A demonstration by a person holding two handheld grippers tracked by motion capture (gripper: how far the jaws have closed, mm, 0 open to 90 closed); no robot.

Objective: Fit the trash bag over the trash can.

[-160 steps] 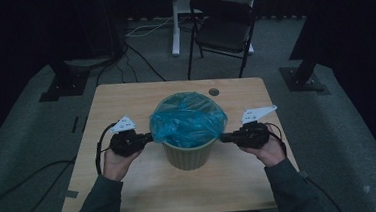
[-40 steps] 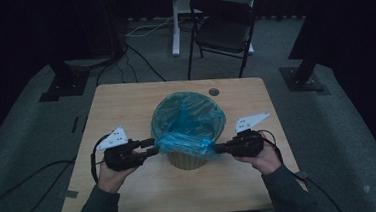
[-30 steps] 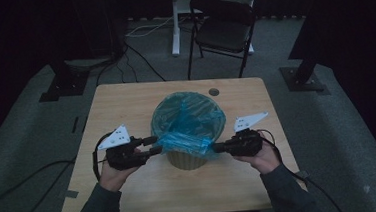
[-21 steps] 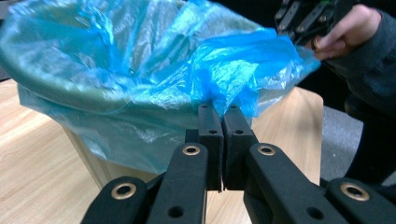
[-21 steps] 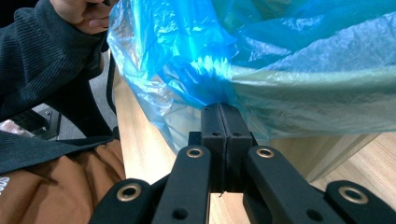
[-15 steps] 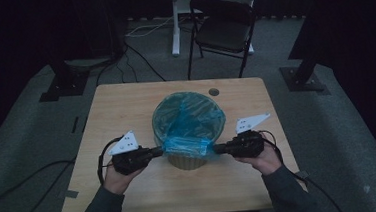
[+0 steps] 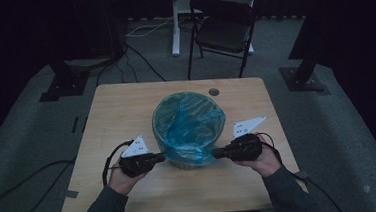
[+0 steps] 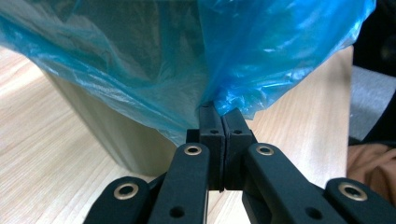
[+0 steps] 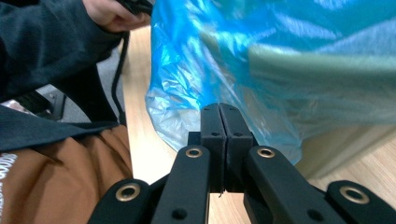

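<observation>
L gripper (image 8: 219, 116) & R gripper (image 9: 219, 116) — jaws clamped on blue bag (image 7: 190, 128) hem; bin (image 8: 116, 135) mostly hidden.

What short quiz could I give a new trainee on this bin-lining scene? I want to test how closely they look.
1. True or false: the blue bag lines the bin.
2. What does the left gripper pinch?
3. Which stands beyond the table: A) a chair, B) a ladder, C) a fridge?

Key
1. True; its edge hangs over the rim.
2. The hanging edge of the blue bag, jaws shut on it. The right gripper is shut on the film on the opposite side.
3. A.
</observation>
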